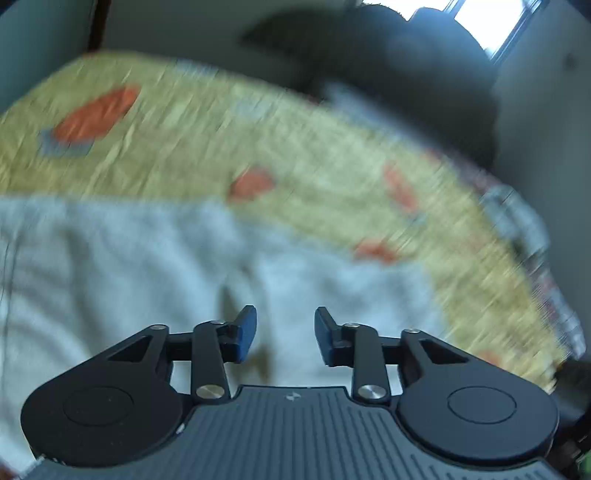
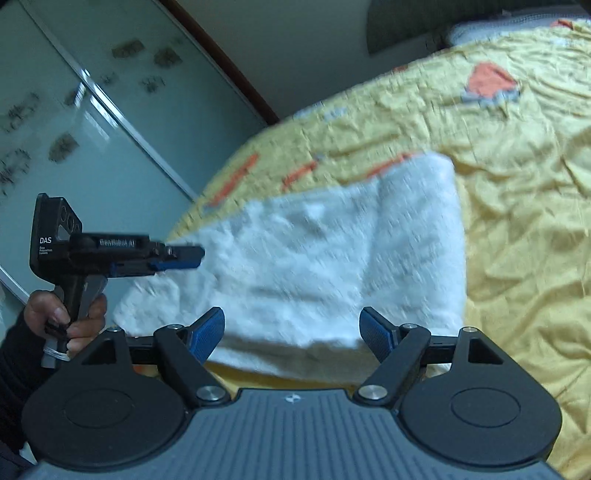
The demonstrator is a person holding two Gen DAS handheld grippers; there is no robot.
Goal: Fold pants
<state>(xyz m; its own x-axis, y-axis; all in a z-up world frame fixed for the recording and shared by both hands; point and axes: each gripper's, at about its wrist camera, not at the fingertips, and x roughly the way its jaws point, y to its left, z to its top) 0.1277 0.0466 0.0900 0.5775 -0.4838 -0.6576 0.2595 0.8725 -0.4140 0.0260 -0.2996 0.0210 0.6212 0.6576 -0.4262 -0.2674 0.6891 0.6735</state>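
Note:
The white fleecy pants (image 2: 332, 266) lie folded in a rough rectangle on the yellow bedsheet (image 2: 517, 221); they fill the lower left of the blurred left wrist view (image 1: 147, 266). My left gripper (image 1: 285, 336) is open and empty just above the pants. In the right wrist view the left gripper (image 2: 192, 258) is seen from the side at the pants' left edge, held by a hand. My right gripper (image 2: 291, 332) is wide open and empty over the pants' near edge.
The bedsheet (image 1: 184, 129) has orange and grey patches. A glass sliding door (image 2: 92, 110) stands left of the bed. A dark headboard or pillow (image 1: 406, 74) and a bright window (image 1: 491, 22) are at the far end.

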